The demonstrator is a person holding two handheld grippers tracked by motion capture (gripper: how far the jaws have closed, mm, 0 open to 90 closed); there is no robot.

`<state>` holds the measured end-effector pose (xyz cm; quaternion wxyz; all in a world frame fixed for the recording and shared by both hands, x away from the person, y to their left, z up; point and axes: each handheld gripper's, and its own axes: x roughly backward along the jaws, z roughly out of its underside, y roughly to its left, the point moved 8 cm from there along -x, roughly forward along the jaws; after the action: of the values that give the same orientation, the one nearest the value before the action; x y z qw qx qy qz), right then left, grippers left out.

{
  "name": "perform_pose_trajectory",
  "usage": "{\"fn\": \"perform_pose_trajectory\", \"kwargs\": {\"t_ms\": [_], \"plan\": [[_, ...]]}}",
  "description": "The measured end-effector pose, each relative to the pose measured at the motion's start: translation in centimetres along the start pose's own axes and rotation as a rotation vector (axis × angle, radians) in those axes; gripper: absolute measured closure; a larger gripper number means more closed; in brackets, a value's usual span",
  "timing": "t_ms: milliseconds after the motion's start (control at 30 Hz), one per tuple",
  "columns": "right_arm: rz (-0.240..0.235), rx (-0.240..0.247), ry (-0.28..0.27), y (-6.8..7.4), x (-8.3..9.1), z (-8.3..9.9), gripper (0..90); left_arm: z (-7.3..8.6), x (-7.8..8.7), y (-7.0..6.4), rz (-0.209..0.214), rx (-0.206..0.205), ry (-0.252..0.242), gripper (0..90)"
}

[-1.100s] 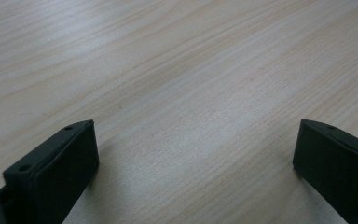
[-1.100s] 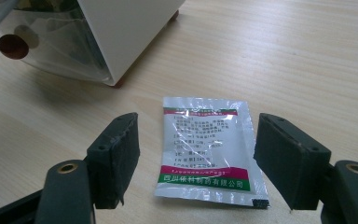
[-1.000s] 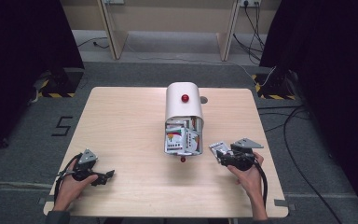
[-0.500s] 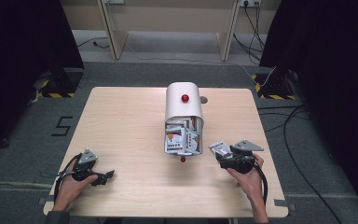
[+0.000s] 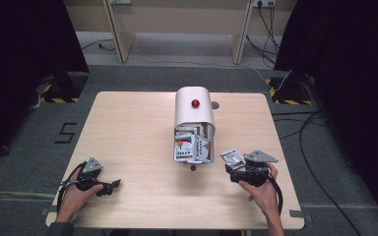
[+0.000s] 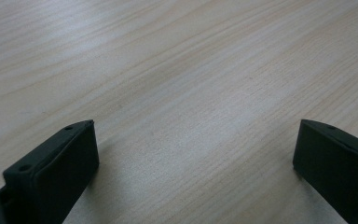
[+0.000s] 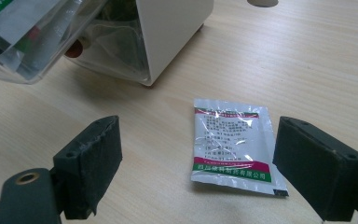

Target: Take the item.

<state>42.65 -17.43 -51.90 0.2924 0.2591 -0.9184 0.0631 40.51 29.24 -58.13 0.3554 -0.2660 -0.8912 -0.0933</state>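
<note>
In the right gripper view the white box (image 7: 172, 32) runs off the top edge, and its clear drawer (image 7: 37, 42) is cut at the left, so we only get a blurry jumble of packets inside. The print on the sachet (image 7: 230, 142) is too small for us to read. Its near right corner slips behind one jaw of the right tool (image 7: 198, 158). From the high view the drawer contents (image 5: 193, 146) are just coloured specks. The left tool (image 6: 193, 154) has both jaws cropped by the picture's edges.
</note>
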Motion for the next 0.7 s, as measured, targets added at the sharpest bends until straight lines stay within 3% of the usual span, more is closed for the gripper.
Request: {"fn": "perform_pose_trajectory", "kwargs": {"t_ms": [700], "plan": [[-0.002,0.019,-0.005,0.6,1.2,0.8,16.2,0.0,0.0,0.0,0.000,-0.001,0.003,0.0]]}}
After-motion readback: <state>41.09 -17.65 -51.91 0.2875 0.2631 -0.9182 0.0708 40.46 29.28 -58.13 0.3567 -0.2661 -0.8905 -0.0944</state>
